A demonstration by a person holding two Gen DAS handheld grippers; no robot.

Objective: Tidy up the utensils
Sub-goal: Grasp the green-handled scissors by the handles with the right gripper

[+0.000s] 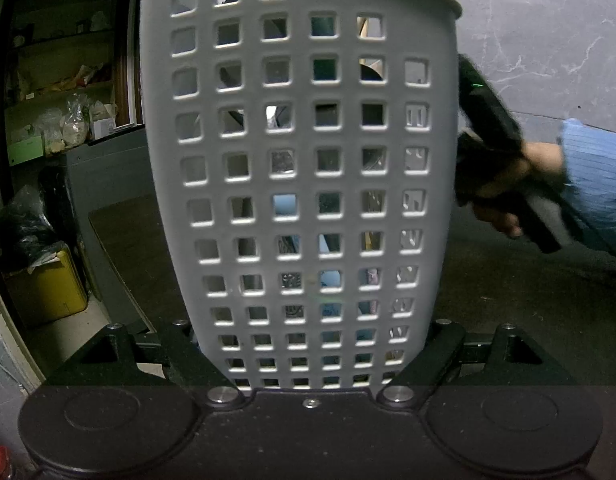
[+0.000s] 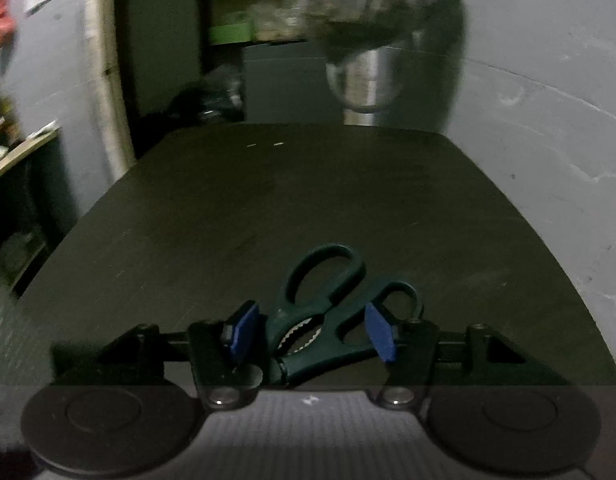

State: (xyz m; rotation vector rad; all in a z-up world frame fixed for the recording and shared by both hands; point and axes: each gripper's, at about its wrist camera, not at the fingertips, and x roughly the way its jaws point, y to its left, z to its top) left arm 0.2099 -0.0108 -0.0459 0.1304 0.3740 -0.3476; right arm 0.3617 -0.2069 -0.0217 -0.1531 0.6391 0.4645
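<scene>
Lying between open pads: one scissors (image 2: 332, 312).

A white plastic basket (image 1: 299, 184) is seen in the left wrist view, its wall patterned with a regular grid of square holes. Patches of blue and dark green are glimpsed through those holes. A light blue sleeve (image 1: 596, 168) with fine stripes is shown at the right edge. The wall (image 1: 548, 40) behind is grey and veined with thin white lines like marble. A yellow container (image 1: 47, 288) is seen low on the left. In the right wrist view, dark green scissors (image 2: 328, 312) are seen on a dull black table (image 2: 267, 200), flanked by blue pads (image 2: 243, 330) on a black gripper frame.
</scene>
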